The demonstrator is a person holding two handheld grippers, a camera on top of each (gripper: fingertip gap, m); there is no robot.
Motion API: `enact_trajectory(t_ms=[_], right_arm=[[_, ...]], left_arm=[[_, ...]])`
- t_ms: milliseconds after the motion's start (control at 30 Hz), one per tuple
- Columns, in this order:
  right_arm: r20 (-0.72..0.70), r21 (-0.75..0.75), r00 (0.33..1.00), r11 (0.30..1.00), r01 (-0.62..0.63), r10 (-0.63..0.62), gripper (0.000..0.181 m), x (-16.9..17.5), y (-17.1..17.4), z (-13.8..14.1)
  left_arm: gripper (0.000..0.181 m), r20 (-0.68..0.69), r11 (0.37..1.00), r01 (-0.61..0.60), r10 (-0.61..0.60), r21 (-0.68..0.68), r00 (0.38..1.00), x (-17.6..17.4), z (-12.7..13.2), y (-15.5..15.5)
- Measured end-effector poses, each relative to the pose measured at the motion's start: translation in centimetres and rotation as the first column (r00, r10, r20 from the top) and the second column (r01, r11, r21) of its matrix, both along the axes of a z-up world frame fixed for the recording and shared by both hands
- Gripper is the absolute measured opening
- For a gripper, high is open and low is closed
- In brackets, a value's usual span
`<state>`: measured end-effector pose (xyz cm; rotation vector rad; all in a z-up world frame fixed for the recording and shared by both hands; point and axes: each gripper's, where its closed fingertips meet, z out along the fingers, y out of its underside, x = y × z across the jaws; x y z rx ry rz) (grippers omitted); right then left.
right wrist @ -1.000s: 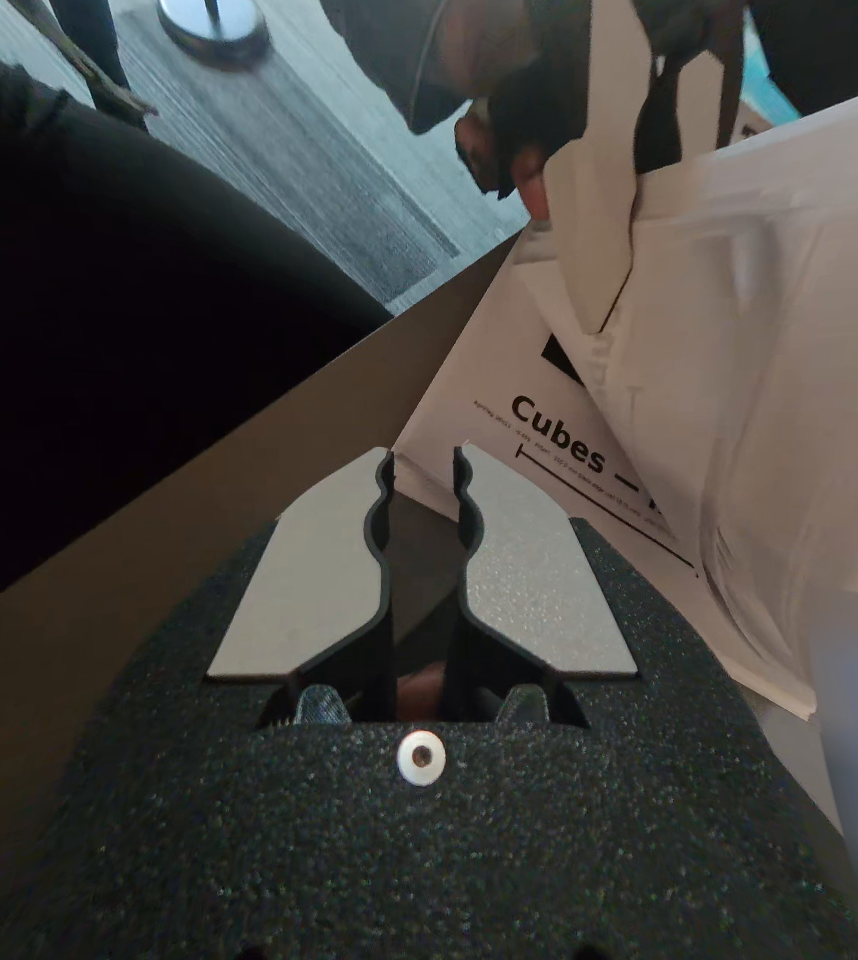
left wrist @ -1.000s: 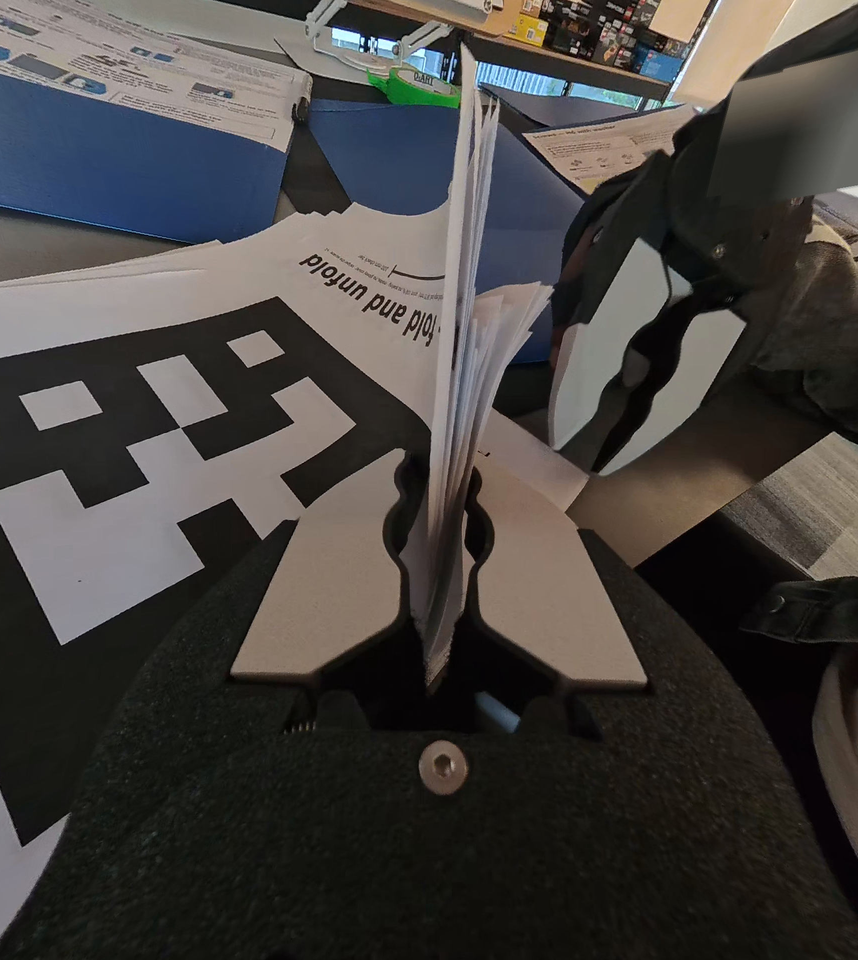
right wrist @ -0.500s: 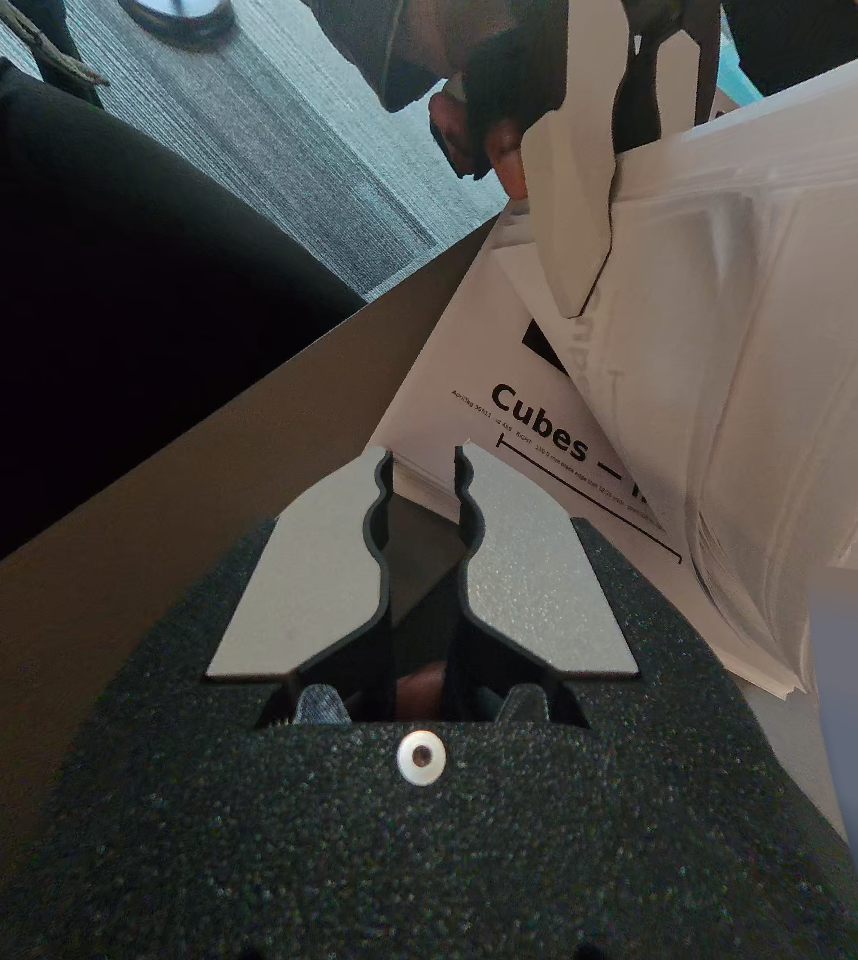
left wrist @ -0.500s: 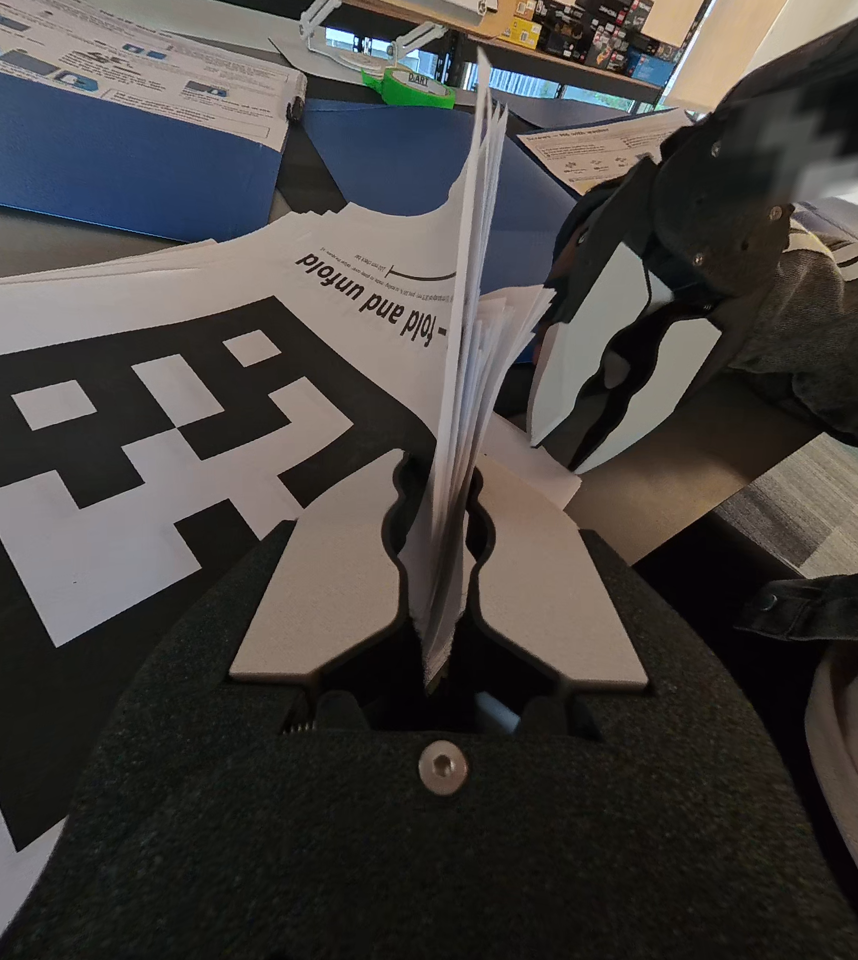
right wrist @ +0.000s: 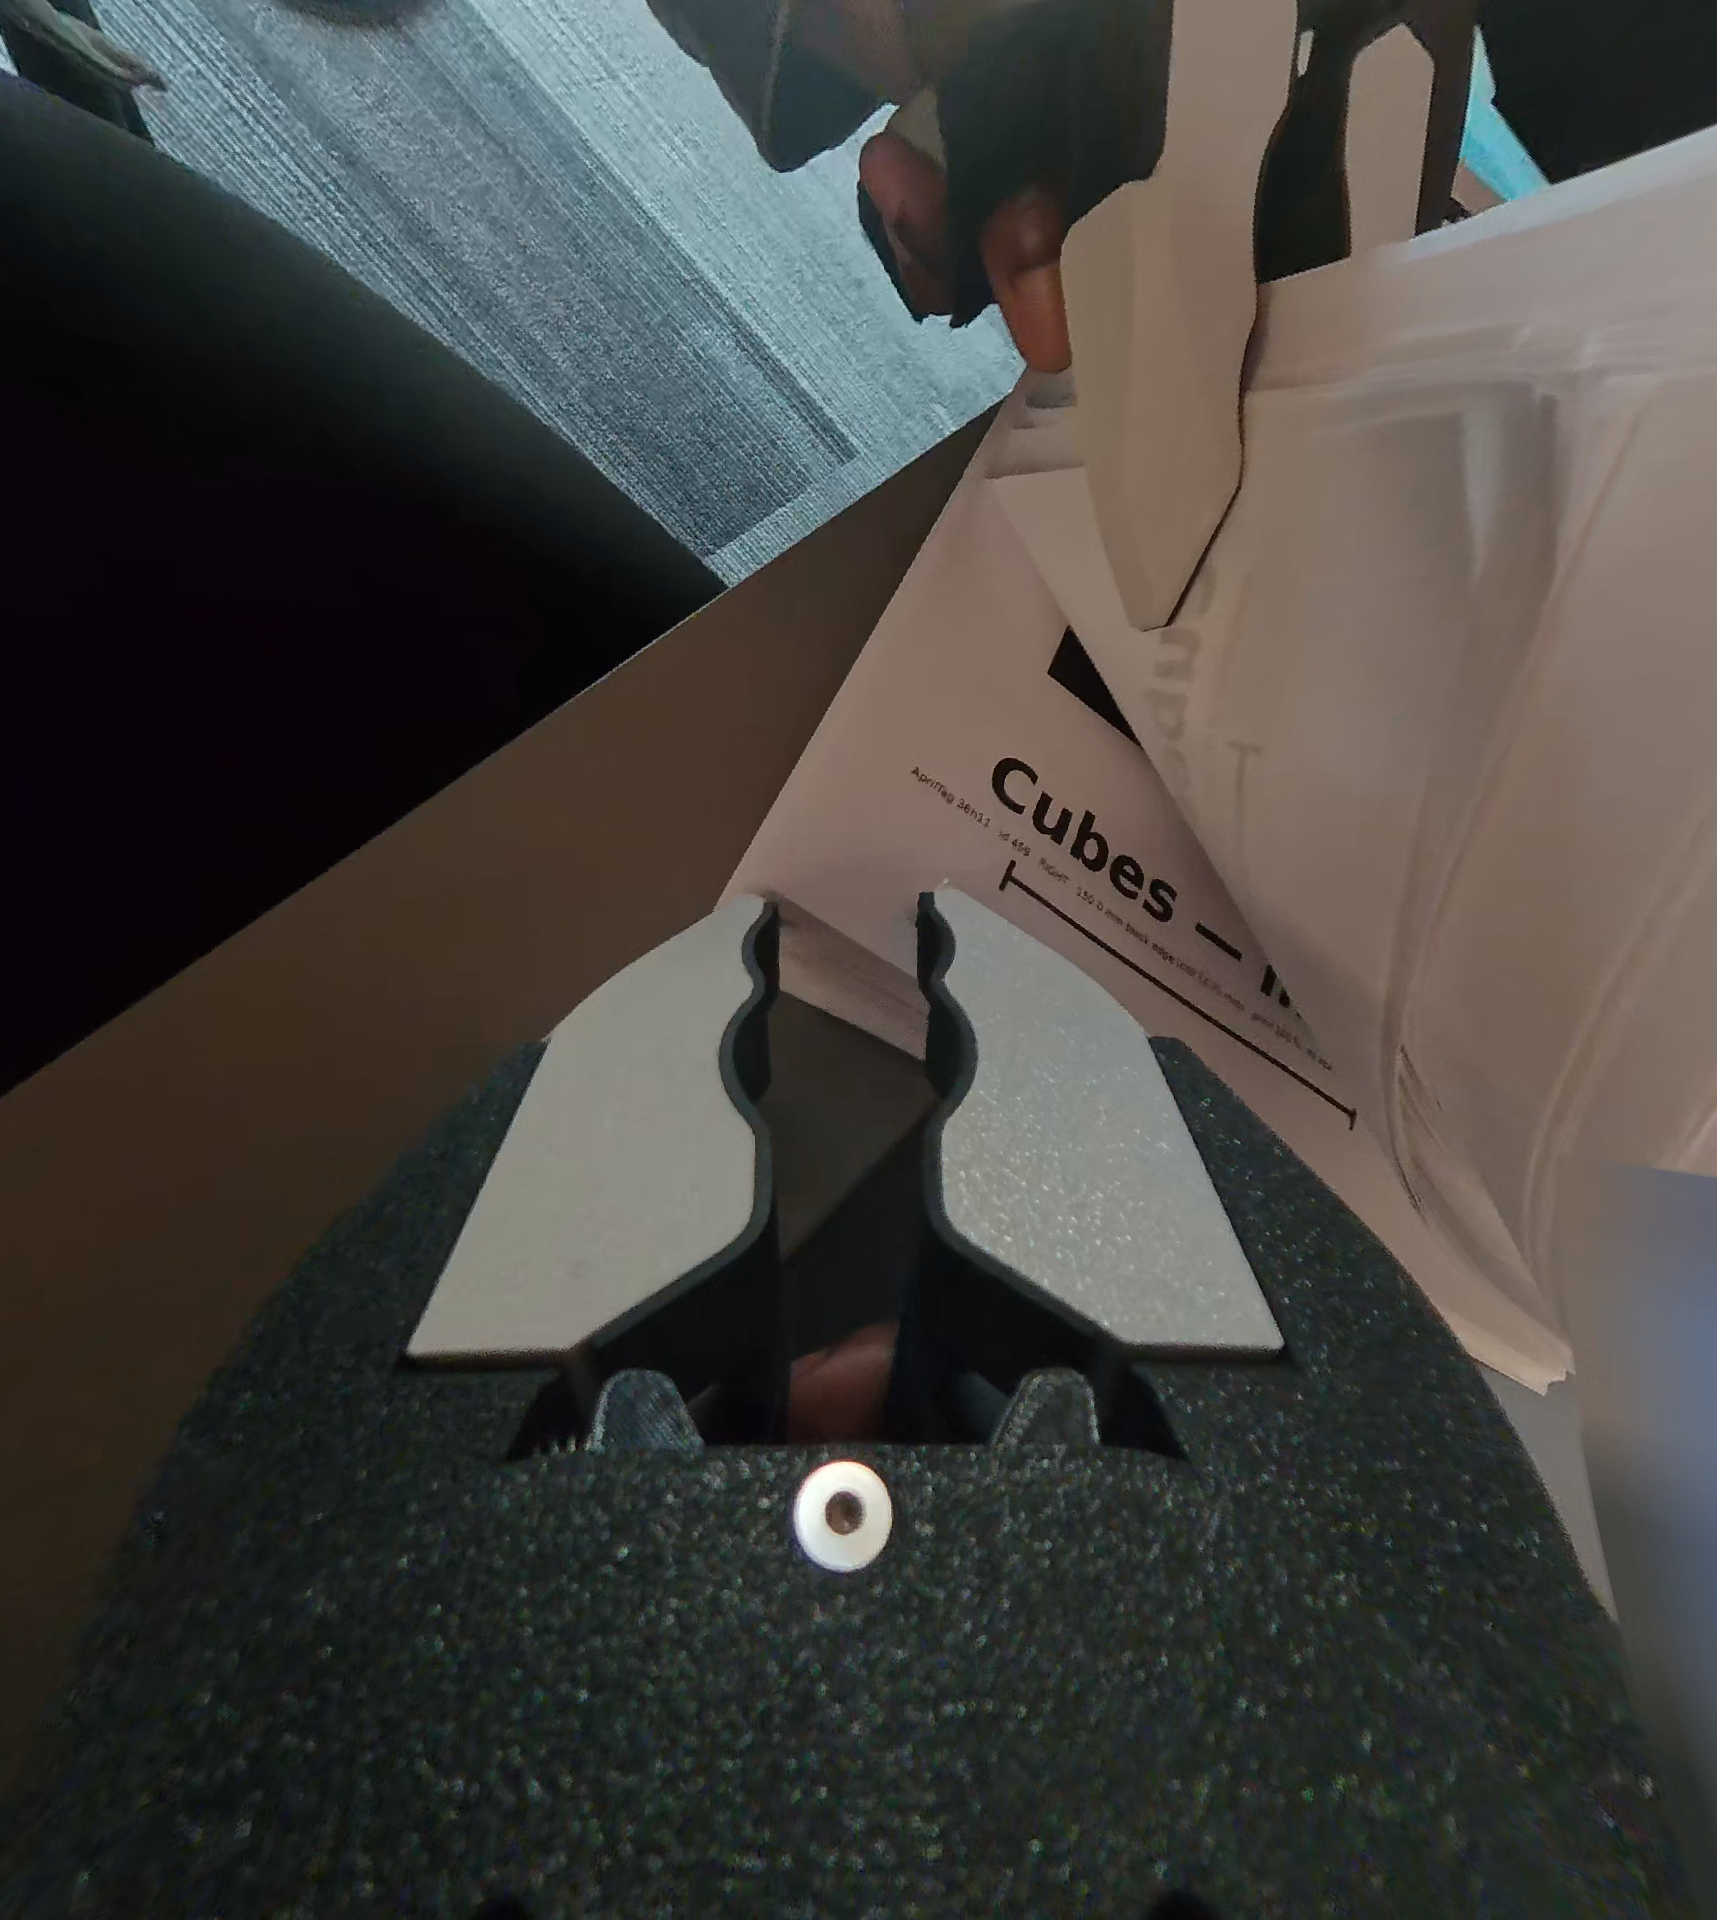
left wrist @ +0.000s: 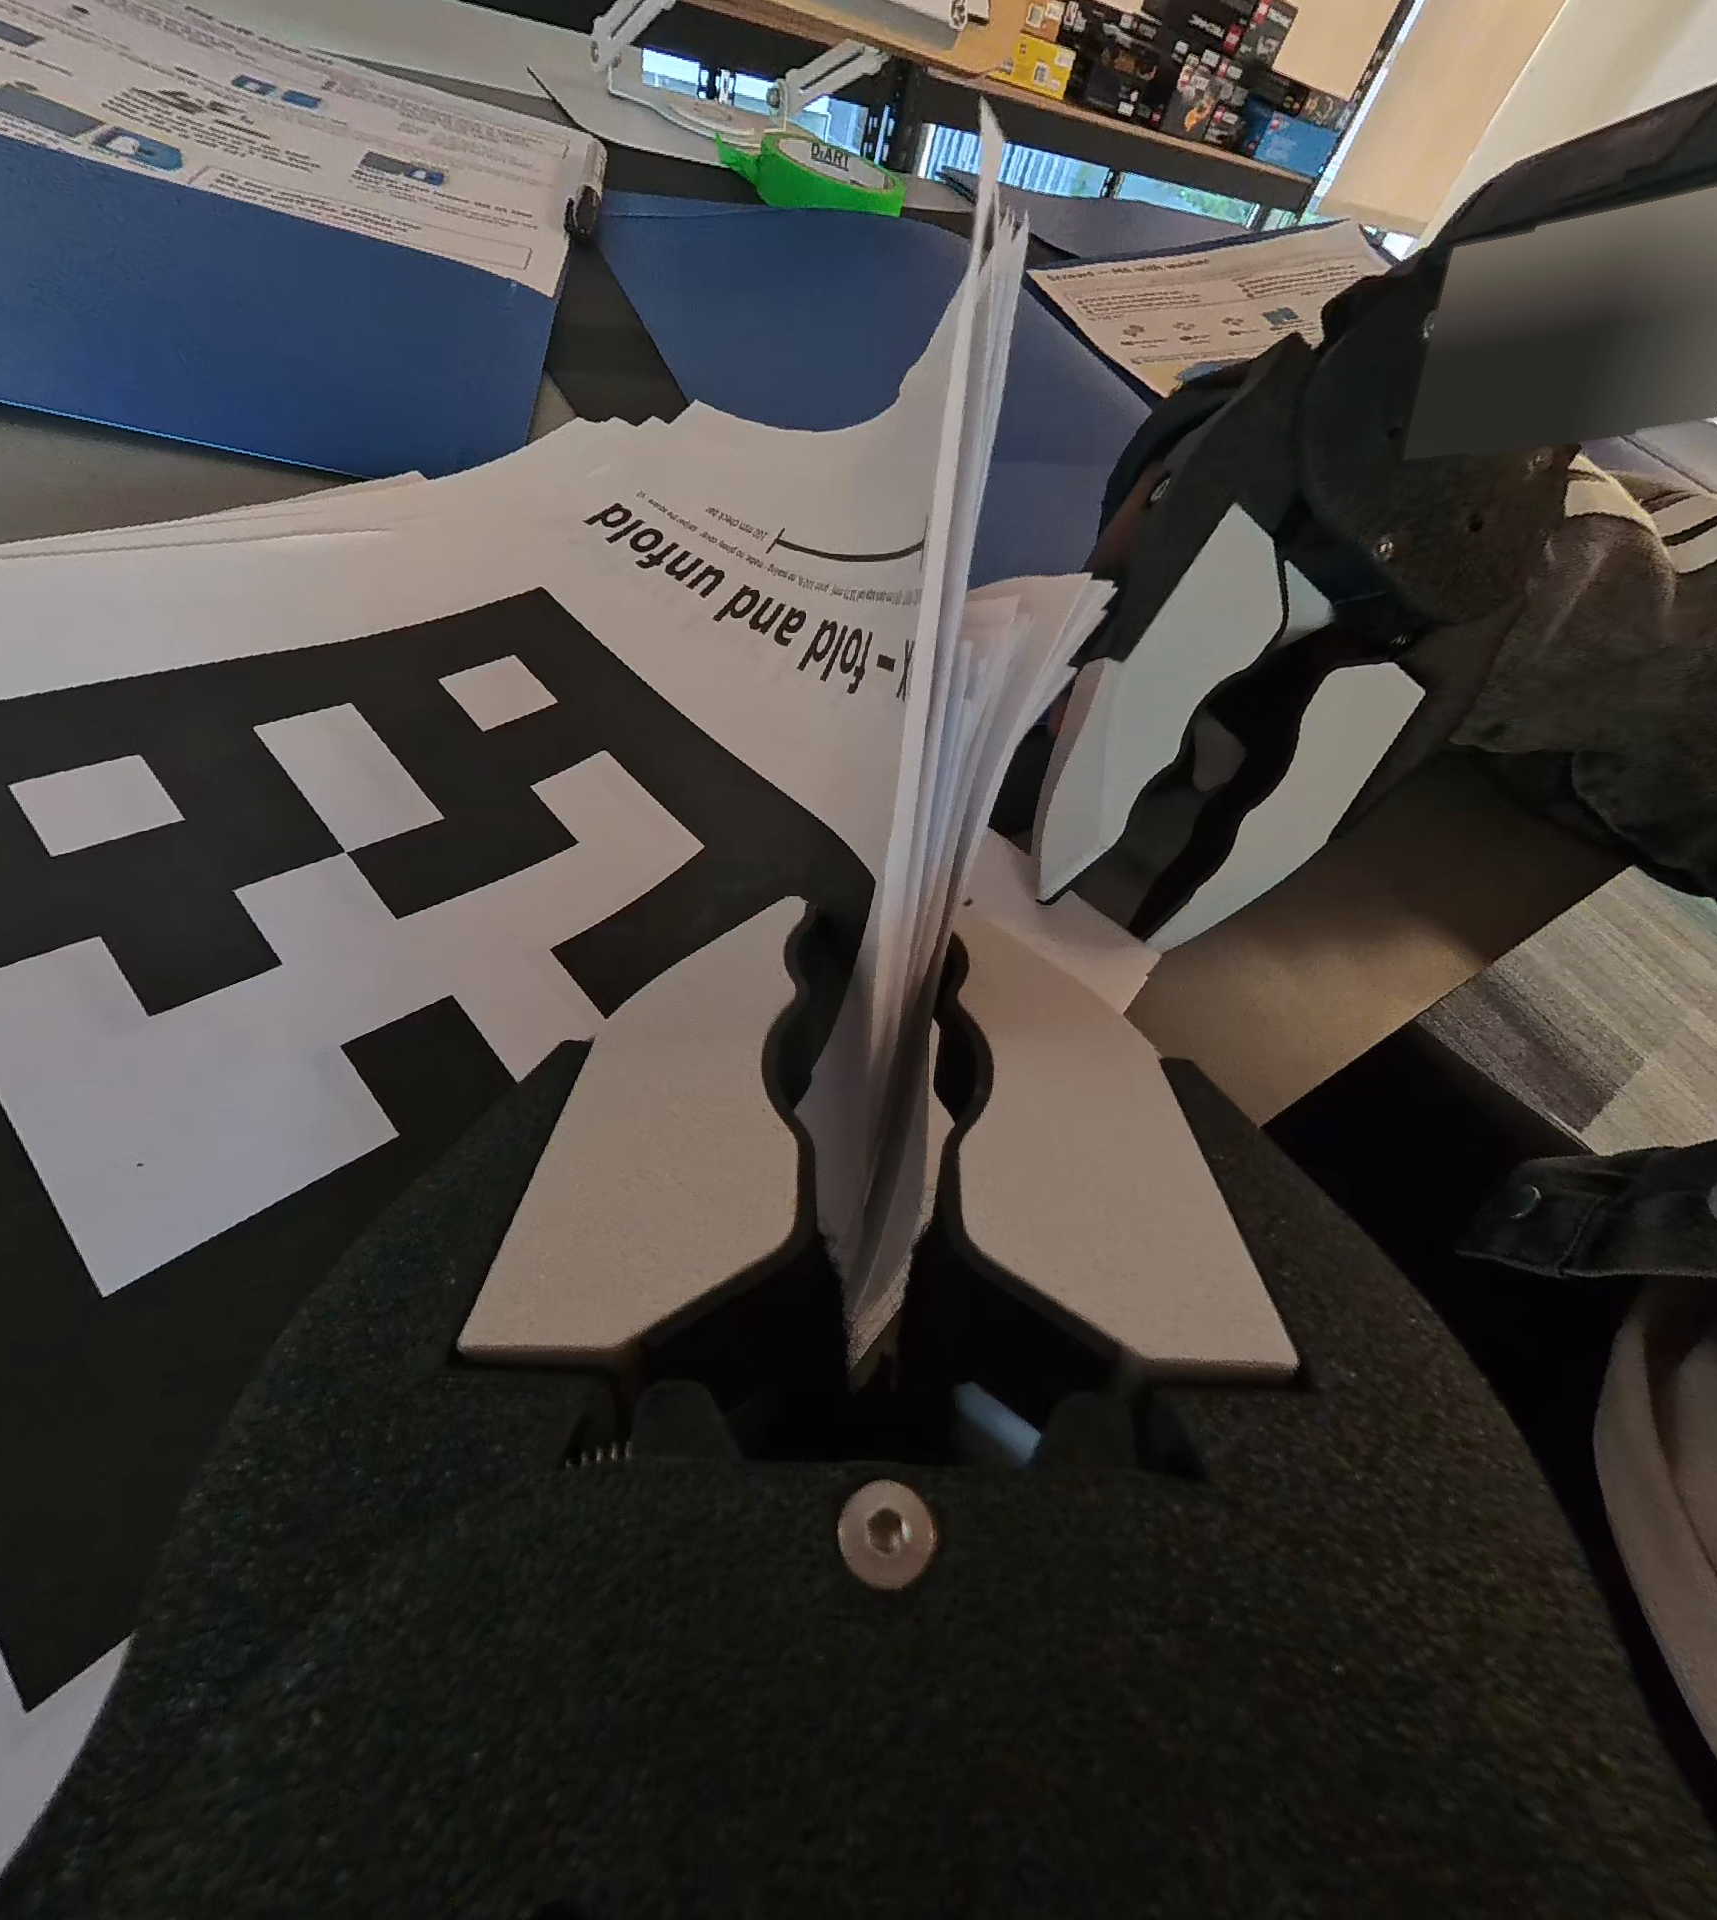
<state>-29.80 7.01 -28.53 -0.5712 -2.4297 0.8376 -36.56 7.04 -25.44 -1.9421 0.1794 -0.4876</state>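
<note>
Your left gripper (left wrist: 875, 997) is clamped on a thick sheaf of white sheets (left wrist: 947, 665), lifted so their edges stand almost upright between its grey fingers (left wrist: 656, 1164) — the rest of the paper stack (left wrist: 334, 644) lies flat on the dark table (left wrist: 1353, 935), its top page bearing a large black-and-white square pattern and a line of print. Your right gripper (right wrist: 849, 914) hovers low with its jaws parted and nothing between them, its tips just at the near corner of the lower pages (right wrist: 895, 790) by the table's edge (right wrist: 418, 997). In the left wrist view that same right gripper (left wrist: 1145, 883) shows beside the raised sheaf, angled down toward the stack's corner. Beyond the paper — blue folders (left wrist: 189, 312) with printed leaflets on them, and a roll of green tape (left wrist: 812, 171) farther back. Grey carpet (right wrist: 625, 260) shows below the table
</note>
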Motion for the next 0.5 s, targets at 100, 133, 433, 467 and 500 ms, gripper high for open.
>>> enact_trajectory(t_ms=[100, 133, 433, 467, 500], right_arm=[[-0.006, -0.054, 0.999, 0.998, 0.037, -0.037, 0.025, -0.5, -0.1, 0.6], [-0.016, -0.088, 0.998, 0.994, 0.06, -0.062, 0.025, -0.8, 0.0, 1.1], [0.004, -0.091, 0.998, 0.994, 0.061, -0.061, 0.027, -0.9, 0.2, 0.6], [0.004, -0.082, 0.999, 0.995, 0.05, -0.05, 0.027, -0.9, 0.0, 0.4], [-0.016, -0.064, 0.999, 0.997, 0.034, -0.036, 0.027, -1.0, -0.1, 0.3]], left_arm=[[0.02, 0.005, 1.0, 0.002, -0.002, -0.003, 1.0, 0.0, 0.0, 0.0], [0.021, 0.004, 1.0, 0.003, -0.003, -0.004, 1.0, 0.0, 0.0, 0.0], [0.021, 0.013, 1.0, 0.008, -0.008, -0.008, 1.0, 0.1, 0.0, 0.0], [0.021, 0.012, 1.0, 0.009, -0.008, -0.008, 1.0, 0.1, 0.0, 0.0], [0.021, 0.012, 1.0, 0.01, -0.01, -0.008, 1.0, 0.1, 0.0, 0.0]])
